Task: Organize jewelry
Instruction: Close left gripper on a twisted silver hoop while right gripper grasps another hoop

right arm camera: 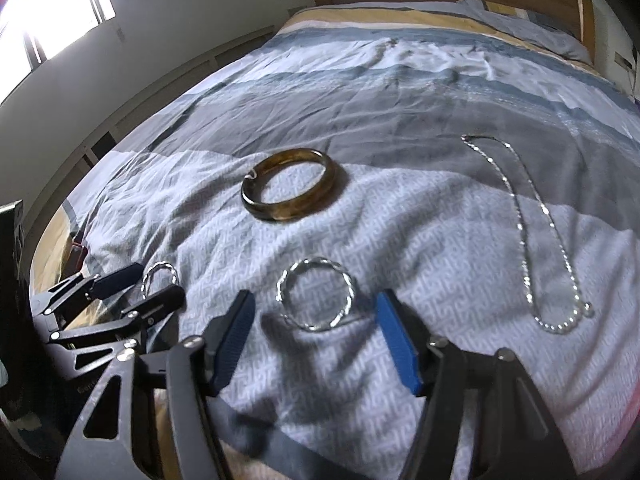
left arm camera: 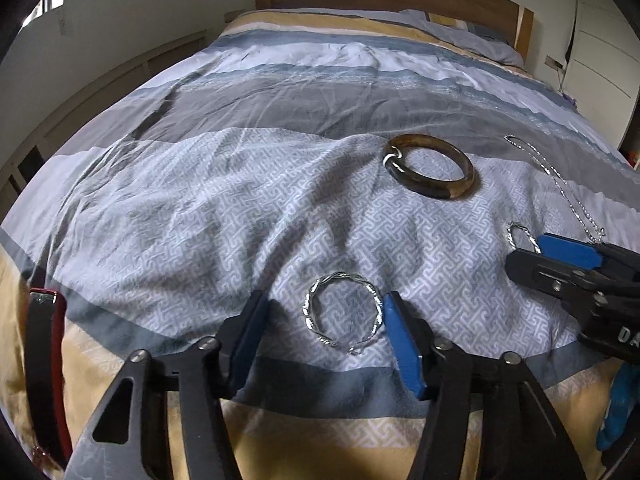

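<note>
left tongs (left arm camera: 324, 316): we see them apart, straddling a twisted open ring (left arm camera: 342, 314), right pad (left arm camera: 402, 344) at its rim
bangle (left arm camera: 430, 166): far, centre, on the quilt (left arm camera: 200, 208)
right tongs (right arm camera: 314, 324): apart around a twisted hoop (right arm camera: 316, 294), not pressing
chain (right arm camera: 536, 240): right

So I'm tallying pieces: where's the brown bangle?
The brown bangle lies flat on the bedspread, beyond both twisted silver bracelets, left of the chain necklace.
</note>
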The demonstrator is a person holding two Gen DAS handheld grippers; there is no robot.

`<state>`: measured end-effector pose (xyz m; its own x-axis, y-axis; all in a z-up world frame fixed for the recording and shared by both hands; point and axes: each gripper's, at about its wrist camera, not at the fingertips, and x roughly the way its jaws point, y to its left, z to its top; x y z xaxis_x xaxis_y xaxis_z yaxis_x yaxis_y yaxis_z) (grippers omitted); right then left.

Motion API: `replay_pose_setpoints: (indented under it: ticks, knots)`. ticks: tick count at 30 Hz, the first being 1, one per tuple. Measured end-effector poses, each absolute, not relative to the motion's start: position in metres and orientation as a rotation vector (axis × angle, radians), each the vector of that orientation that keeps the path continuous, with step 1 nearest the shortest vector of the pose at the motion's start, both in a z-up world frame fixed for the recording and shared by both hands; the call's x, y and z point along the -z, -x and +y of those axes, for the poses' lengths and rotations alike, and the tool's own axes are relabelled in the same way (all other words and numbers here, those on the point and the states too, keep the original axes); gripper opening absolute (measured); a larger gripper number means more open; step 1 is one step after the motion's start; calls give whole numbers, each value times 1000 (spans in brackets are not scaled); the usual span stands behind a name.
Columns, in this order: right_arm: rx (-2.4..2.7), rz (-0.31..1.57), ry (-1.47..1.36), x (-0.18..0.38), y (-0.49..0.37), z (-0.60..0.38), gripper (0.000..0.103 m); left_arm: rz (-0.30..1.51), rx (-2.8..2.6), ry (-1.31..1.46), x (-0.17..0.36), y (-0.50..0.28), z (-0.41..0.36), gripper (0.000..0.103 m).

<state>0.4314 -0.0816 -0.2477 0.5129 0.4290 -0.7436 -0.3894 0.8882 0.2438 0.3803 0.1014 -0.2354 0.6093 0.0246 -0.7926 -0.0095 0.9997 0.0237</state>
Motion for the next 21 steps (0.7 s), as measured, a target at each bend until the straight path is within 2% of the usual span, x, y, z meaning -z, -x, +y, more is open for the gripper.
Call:
replay_pose_setpoints:
  ticks: [1,4,21]
  knots:
    - [-493,910,-42,249,-433,-80,40,913,-15,-22,236,-381,100,51]
    - [-504,911,-32,252,-433,-77,39,906,11,-31,236,-379,97,39]
    - [-534,829,-50,219,-403,-92,38,872,49,-36,210,-358,91,38]
